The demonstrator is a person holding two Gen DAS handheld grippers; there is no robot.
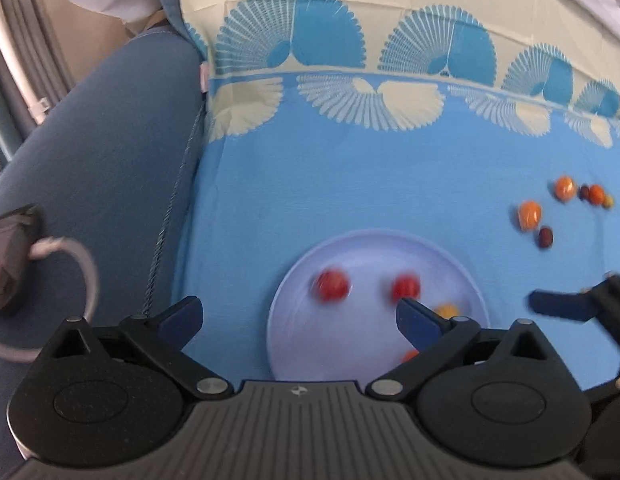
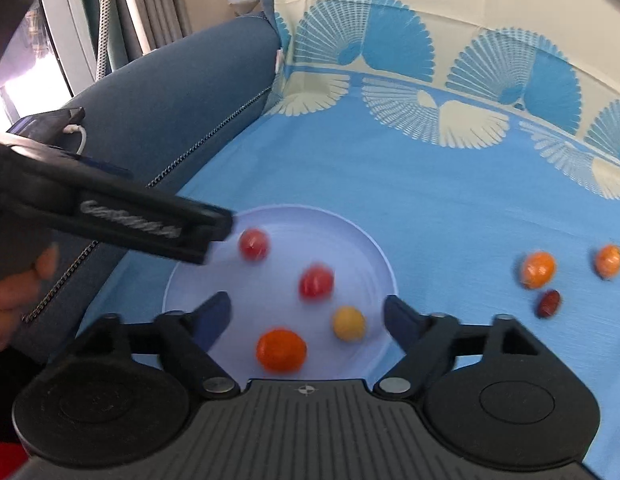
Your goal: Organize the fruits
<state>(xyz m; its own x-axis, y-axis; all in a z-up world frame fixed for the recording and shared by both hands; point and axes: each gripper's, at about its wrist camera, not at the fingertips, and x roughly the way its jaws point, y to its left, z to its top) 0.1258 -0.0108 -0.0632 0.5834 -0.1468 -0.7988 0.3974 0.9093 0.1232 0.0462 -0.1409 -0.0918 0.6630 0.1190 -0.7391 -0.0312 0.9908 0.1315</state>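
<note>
A pale blue plate [image 2: 362,240] lies on the blue cloth and holds two red fruits [image 2: 316,281], a yellow one [image 2: 349,323] and an orange one [image 2: 281,350]. The plate also shows in the left wrist view [image 1: 374,240] with two red fruits [image 1: 332,285]. More fruits lie loose on the cloth to the right: orange ones [image 2: 539,269] [image 1: 529,214] and a dark red one [image 2: 549,303]. My right gripper [image 2: 308,314] is open and empty over the plate's near side. My left gripper [image 1: 298,316] is open and empty at the plate's left edge.
A blue sofa arm [image 1: 102,152] with a zipper runs along the left. A dark device with a white cable [image 1: 66,252] lies on it. The cloth [image 1: 390,184] has a cream fan-patterned border at the back.
</note>
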